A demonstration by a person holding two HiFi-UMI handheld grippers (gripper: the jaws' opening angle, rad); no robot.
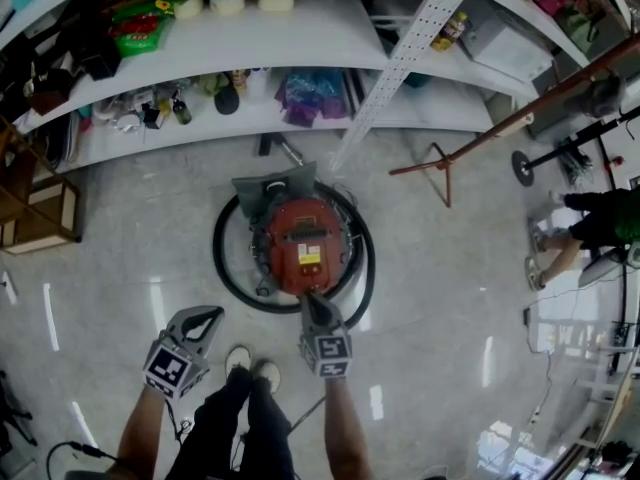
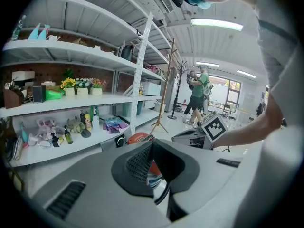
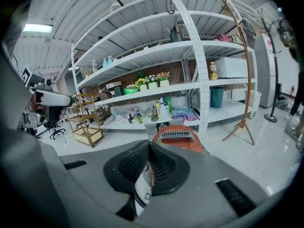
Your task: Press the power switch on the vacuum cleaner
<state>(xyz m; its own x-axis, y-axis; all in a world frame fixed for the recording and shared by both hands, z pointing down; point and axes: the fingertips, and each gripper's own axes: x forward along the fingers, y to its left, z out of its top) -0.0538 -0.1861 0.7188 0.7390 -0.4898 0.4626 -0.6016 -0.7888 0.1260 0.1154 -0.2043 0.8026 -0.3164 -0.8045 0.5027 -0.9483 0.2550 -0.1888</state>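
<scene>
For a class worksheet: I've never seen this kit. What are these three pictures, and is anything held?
A person holds a hand-held gripper in each hand. One picture looks down from a camera on the person's head; the others come from cameras on each one. On the floor stands a red vacuum cleaner, black hose coiled round it, near white shelves. The right hand-held gripper, jaws together, points at the vacuum cleaner; the left hand-held gripper, also shut, hangs aside. Neither holds anything.

Head view is looking steeply down; both gripper views are facing level, sharing the vacuum cleaner and shelves.
</scene>
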